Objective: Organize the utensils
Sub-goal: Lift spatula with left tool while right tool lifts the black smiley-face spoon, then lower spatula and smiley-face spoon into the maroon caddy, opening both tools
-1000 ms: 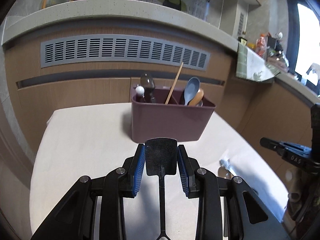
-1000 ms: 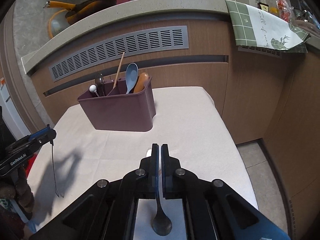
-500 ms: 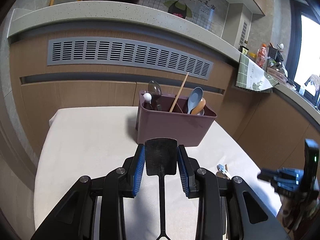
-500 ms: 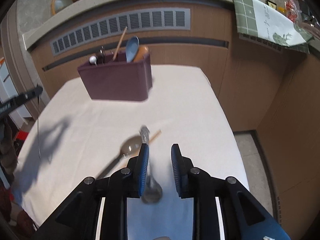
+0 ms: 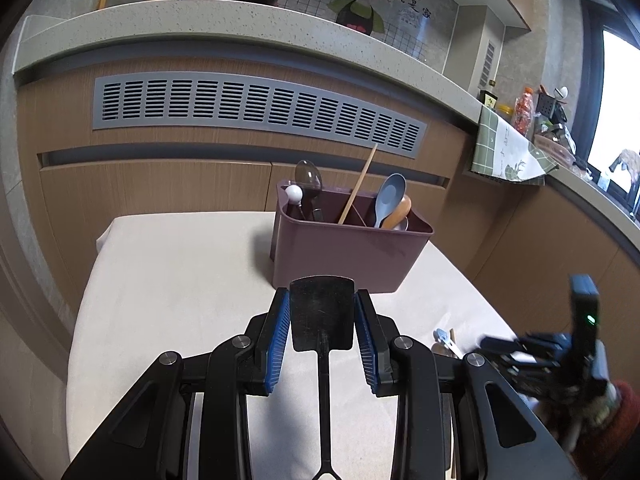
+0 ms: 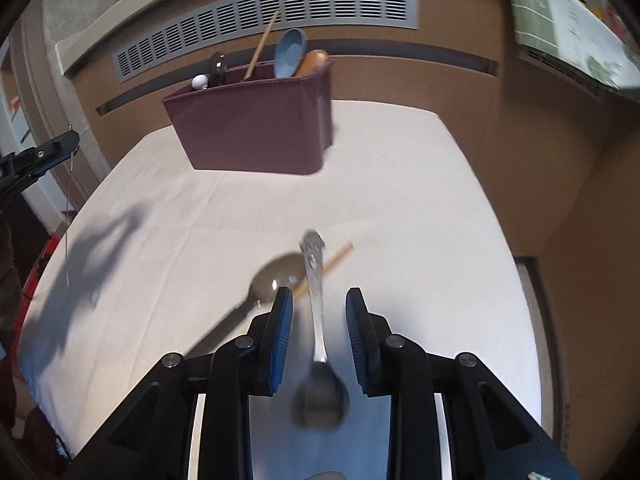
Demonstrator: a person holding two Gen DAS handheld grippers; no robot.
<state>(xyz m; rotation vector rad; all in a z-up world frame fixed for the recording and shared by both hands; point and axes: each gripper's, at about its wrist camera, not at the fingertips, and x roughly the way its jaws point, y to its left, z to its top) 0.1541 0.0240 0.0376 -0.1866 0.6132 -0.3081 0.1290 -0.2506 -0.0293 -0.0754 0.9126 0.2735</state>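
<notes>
My left gripper (image 5: 322, 316) is shut on a black spatula (image 5: 322, 314), blade between the pads, handle hanging down, held above the table in front of the maroon utensil caddy (image 5: 344, 256). The caddy holds spoons and a chopstick. My right gripper (image 6: 318, 312) is open over a metal spoon (image 6: 318, 312) lying on the table between the pads. A brown spoon (image 6: 280, 276) and a wooden chopstick (image 6: 332, 260) lie just beyond it. The caddy (image 6: 256, 136) stands farther back. The right gripper shows at the right of the left wrist view (image 5: 532, 360).
The table (image 5: 180, 280) has a white cloth and stands against a wood counter with a grey vent (image 5: 256, 106). A green checked towel (image 5: 504, 148) hangs at the right. The table's right edge (image 6: 516, 280) drops to the floor.
My right gripper has opened and let go of the metal spoon, which now lies on the table. The left gripper has lifted a little with the spatula still in it.
</notes>
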